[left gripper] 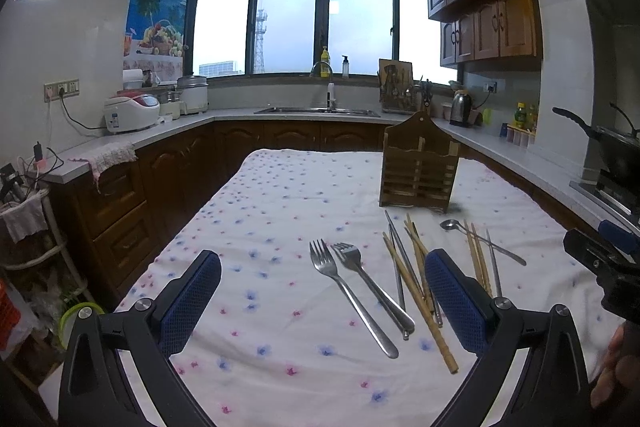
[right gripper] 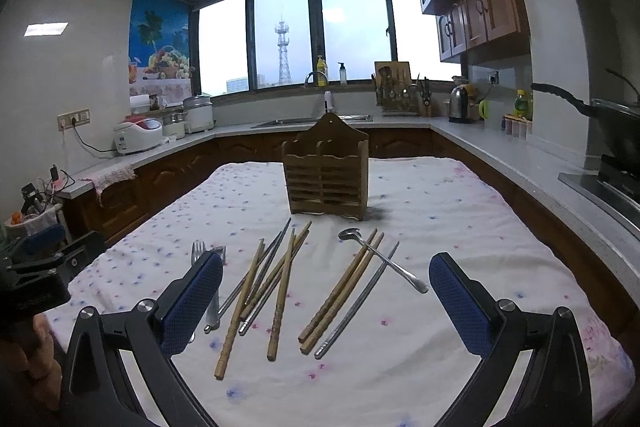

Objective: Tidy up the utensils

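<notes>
A slatted wooden utensil holder (left gripper: 418, 169) (right gripper: 326, 173) stands upright on the flowered tablecloth (left gripper: 280, 211) (right gripper: 420, 367). In front of it lie two steel forks (left gripper: 354, 291) (right gripper: 208, 255), several wooden chopsticks (left gripper: 416, 291) (right gripper: 280, 291), metal chopsticks (right gripper: 356, 301) and a steel spoon (left gripper: 482, 241) (right gripper: 380, 259). My left gripper (left gripper: 322, 301) hovers open over the forks. My right gripper (right gripper: 326, 301) hovers open over the chopsticks; nothing is held. The right gripper's body (left gripper: 600, 267) shows at the left wrist view's right edge.
Dark wood counters ring the table, with a rice cooker (left gripper: 132, 113) at left, a sink (left gripper: 320, 111) at the back and a kettle (right gripper: 460, 105) and pan (right gripper: 600, 115) at right. A person's hand (left gripper: 616, 367) is at the lower right.
</notes>
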{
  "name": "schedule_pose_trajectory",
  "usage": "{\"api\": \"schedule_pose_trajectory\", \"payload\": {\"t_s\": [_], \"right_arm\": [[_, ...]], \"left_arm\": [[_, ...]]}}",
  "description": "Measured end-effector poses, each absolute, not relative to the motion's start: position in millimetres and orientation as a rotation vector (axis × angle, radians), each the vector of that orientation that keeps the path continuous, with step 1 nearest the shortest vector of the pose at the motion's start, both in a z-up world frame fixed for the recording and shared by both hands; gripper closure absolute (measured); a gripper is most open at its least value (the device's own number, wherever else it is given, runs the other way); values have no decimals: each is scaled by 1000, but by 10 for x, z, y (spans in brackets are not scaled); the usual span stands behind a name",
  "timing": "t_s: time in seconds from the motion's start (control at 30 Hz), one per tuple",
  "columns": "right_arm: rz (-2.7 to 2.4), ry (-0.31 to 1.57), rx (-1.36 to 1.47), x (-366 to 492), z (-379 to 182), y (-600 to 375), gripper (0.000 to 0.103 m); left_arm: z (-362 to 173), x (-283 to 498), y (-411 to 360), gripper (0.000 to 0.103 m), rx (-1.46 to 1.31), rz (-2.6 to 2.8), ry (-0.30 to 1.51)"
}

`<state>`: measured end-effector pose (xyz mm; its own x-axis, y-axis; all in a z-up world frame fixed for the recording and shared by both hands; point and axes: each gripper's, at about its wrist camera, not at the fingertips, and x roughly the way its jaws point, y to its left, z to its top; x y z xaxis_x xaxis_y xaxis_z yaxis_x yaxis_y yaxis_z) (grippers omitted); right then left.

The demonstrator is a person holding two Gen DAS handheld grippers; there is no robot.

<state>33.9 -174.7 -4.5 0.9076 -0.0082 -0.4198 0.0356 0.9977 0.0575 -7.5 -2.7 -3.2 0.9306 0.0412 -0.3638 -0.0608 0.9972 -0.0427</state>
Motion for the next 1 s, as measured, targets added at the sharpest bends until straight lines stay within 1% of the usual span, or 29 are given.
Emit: {"api": "schedule_pose_trajectory", "payload": {"t_s": [1.0], "right_arm": [[-28, 425, 85, 317, 1, -1813, 0]], "left_arm": [[-11, -62, -20, 1, -51, 53, 377]]}}
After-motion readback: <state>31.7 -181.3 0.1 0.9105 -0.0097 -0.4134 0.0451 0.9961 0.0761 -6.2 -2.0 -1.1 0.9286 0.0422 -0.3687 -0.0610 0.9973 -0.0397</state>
